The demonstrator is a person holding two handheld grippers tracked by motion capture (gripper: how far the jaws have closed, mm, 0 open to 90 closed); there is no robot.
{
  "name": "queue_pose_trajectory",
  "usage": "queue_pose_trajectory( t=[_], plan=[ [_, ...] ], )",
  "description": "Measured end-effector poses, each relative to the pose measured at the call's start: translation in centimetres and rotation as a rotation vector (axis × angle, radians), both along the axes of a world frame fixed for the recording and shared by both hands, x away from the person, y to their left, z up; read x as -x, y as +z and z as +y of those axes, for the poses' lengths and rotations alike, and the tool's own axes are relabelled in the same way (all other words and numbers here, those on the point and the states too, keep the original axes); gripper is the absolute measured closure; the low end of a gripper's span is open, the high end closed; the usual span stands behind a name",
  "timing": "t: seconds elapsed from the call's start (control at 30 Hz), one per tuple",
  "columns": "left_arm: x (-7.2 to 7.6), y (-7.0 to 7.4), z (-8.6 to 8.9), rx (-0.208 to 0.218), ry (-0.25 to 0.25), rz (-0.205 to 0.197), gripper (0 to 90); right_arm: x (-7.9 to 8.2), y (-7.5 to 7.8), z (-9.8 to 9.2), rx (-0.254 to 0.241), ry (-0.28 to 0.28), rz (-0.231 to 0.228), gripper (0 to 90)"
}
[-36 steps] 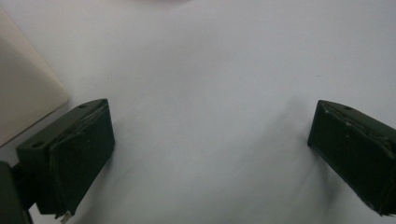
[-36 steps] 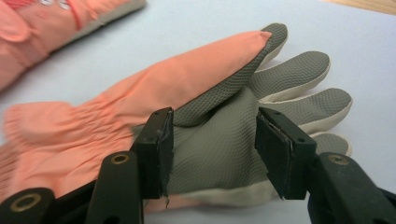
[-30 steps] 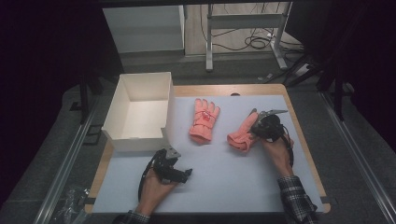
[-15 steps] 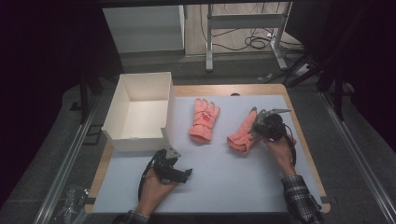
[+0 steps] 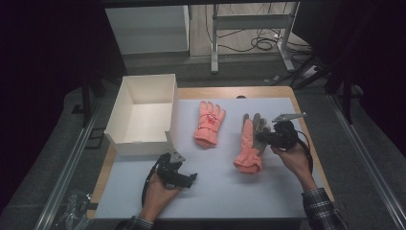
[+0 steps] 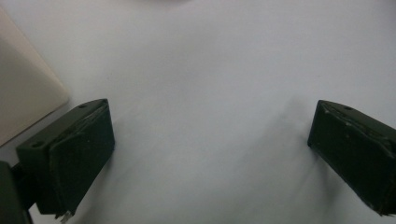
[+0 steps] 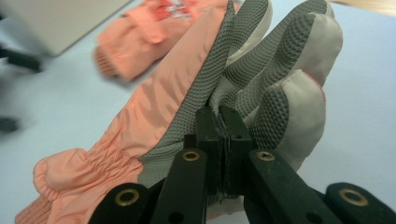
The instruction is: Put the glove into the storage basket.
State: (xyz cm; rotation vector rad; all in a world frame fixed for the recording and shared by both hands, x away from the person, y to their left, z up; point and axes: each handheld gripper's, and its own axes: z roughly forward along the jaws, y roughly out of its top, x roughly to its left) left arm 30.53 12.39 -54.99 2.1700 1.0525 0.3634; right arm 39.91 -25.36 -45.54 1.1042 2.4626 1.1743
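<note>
Two salmon-pink gloves are on the white table mat. One glove lies flat in the middle, back up. My right gripper is shut on the second glove, pinching its grey textured palm near the base of the fingers. That glove is tilted up, with its cuff hanging toward the mat. The flat glove shows blurred beyond it. My left gripper rests low over bare mat at the front left, jaws wide open and nothing between them.
An open white box stands at the back left of the mat; its corner shows beside my left gripper. The wooden table edge runs along the right. Dark floor, cables and a metal frame lie beyond the table.
The right gripper has lifted and pulled the held glove nearer, tilting it so its grey palm shows. The left gripper and the other glove have stayed put.
</note>
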Motion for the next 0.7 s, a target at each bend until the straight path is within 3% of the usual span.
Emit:
queue_pose_trajectory(
  t=[0.23, 0.37, 0.47, 0.7],
  plan=[
    [0.0, 0.0, 0.0, 0.0, 0.0, 0.0, 0.4, 1.3, -0.5, 1.5, -0.025, 0.115, 0.048, 87.6],
    [0.0, 0.0, 0.0, 0.0, 0.0, 0.0, 0.5, 1.6, -1.1, 2.5, -0.015, 0.172, 0.066, 87.6],
    [0.0, 0.0, 0.0, 0.0, 0.0, 0.0, 0.5, 1.3, -2.4, 3.9, 0.051, 0.226, 0.08, 87.5],
    [0.0, 0.0, 0.0, 0.0, 0.0, 0.0, 0.5, 0.5, -4.0, 4.6, 0.09, 0.245, 0.084, 83.4]
  ],
)
